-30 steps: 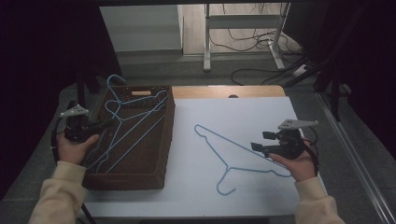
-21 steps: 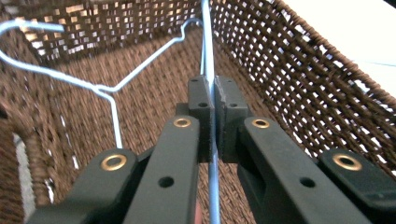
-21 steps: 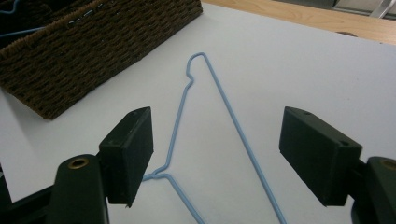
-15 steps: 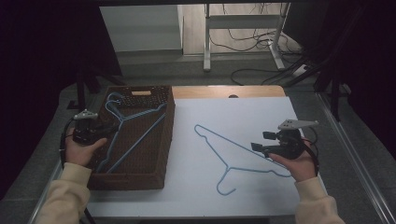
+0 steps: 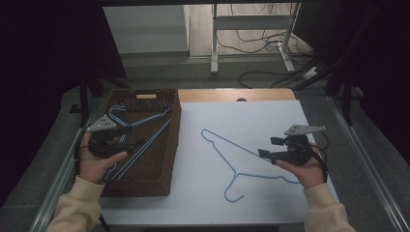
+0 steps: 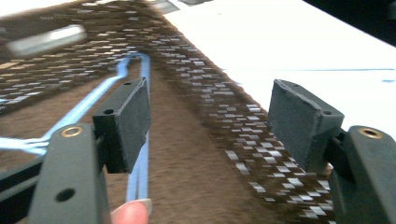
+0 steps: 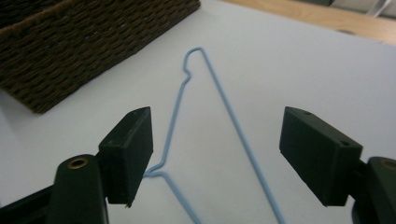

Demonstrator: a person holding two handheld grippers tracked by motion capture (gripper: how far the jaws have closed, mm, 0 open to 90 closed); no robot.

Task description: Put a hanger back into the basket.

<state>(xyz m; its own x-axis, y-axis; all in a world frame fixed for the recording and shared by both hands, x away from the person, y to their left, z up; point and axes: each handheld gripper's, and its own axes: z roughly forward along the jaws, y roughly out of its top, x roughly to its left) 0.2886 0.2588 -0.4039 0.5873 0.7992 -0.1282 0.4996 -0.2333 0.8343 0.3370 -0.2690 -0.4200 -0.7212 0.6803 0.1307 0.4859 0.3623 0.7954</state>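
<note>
Jaws of both grippers gape empty, left gripper just opened over basket, right gripper above hanger.

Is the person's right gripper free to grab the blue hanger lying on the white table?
Probably yes. The right gripper hangs open just beside the blue hanger, whose wires lie bare on the white table between its jaws in the right gripper view, with nothing across them.

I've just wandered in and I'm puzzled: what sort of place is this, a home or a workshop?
Probably a lab or test room, not a home. A white table is set up for practice with a blue wire hanger and a wicker basket, while bare cables trail across the floor behind.
</note>
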